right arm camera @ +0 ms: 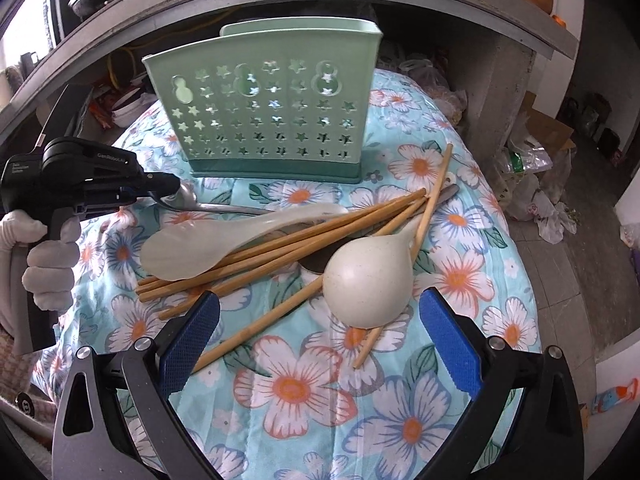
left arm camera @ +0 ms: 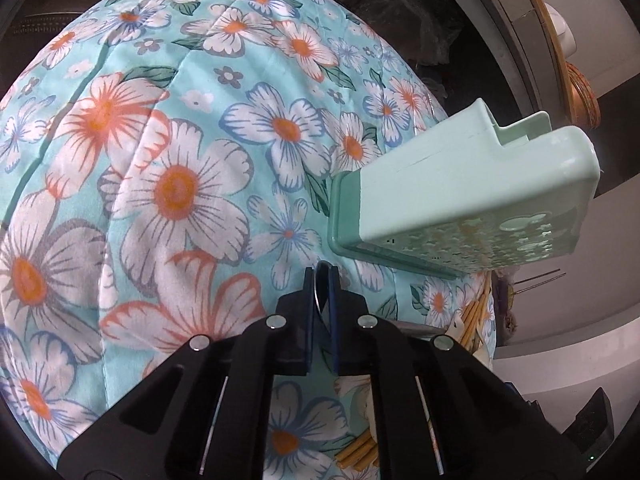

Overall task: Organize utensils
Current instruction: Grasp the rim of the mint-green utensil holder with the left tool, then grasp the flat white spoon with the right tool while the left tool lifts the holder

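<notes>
Floral cloth (right arm camera: pixel 304 392) carries green holder (right arm camera: pixel 264 108); chopsticks (right arm camera: pixel 280 248); spoons (right arm camera: pixel 364 280).

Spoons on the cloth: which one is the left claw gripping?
The metal spoon, clamped at its bowl by the left claw; the translucent paddle and cream ladle lie free.

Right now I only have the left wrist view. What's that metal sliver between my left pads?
Observer: The left gripper is shut on the bowl of a metal spoon; its handle runs under a translucent rice paddle.
Operator: Is my right gripper holding anything?
Observer: No. The right gripper is open and empty, with a white ladle lying on chopsticks just ahead of it.
</notes>
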A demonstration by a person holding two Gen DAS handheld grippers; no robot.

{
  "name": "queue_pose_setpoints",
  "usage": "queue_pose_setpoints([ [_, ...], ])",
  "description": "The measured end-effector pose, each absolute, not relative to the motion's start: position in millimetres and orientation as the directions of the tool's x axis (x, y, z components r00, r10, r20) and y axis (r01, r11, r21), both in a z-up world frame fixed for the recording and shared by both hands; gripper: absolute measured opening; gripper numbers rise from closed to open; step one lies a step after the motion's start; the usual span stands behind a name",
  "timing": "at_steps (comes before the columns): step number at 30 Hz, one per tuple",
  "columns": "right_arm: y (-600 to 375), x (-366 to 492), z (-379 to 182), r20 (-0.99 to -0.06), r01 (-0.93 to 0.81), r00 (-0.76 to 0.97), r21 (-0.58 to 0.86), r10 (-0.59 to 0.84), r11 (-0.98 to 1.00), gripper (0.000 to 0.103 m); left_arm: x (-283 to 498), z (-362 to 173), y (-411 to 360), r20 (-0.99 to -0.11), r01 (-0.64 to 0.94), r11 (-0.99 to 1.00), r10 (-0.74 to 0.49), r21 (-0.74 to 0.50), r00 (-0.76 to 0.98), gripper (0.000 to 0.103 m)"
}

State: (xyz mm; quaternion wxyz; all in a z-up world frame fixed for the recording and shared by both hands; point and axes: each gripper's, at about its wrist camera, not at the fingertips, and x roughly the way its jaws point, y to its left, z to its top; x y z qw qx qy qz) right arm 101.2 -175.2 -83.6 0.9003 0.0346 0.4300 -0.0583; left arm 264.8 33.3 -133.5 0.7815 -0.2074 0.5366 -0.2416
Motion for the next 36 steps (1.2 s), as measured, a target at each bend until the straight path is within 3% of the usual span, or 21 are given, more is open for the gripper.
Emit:
queue_pose_setpoints([
  [6, -147.4, 100.8, -77.6, -0.75, -0.012, 0.661, -0.009, 0.001, 1.0, 0.086, 254.9, -125.4, 43.9, -0.736, 0.17, 0.815, -0.576, -0.555, 0.356, 0.005],
  [14, -103.1, 108.7, -87.3, -0.738, -0.216, 0.672, -0.119, 0.06, 0.969, 0.062, 248.1, -122.1, 54.4, -0.736, 0.169, 0.834, -0.545, -0.525, 0.402, 0.005],
  [20, -85.6, 117.9, -94.2, -0.725, -0.252, 0.689, -0.235, 0.004, 0.939, 0.049, 249.2, -123.5, 54.6, -0.738, 0.169, 0.836, -0.542, -0.522, 0.403, 0.006],
  [26, -71.2, 120.8, -108.5, -0.74, -0.309, 0.672, -0.309, -0.023, 0.9, 0.042, 251.5, -125.1, 51.3, -0.743, 0.169, 0.839, -0.538, -0.517, 0.398, 0.006],
  [30, -69.0, 123.3, -109.7, -0.726, -0.296, 0.686, -0.342, -0.05, 0.892, 0.03, 252.2, -125.5, 50.8, -0.744, 0.169, 0.84, -0.537, -0.516, 0.399, 0.006],
  [36, -63.0, 127.4, -116.5, -0.701, -0.299, 0.708, -0.415, -0.092, 0.859, 0.026, 253.5, -126.8, 50.1, -0.746, 0.17, 0.843, -0.533, -0.511, 0.399, 0.006],
])
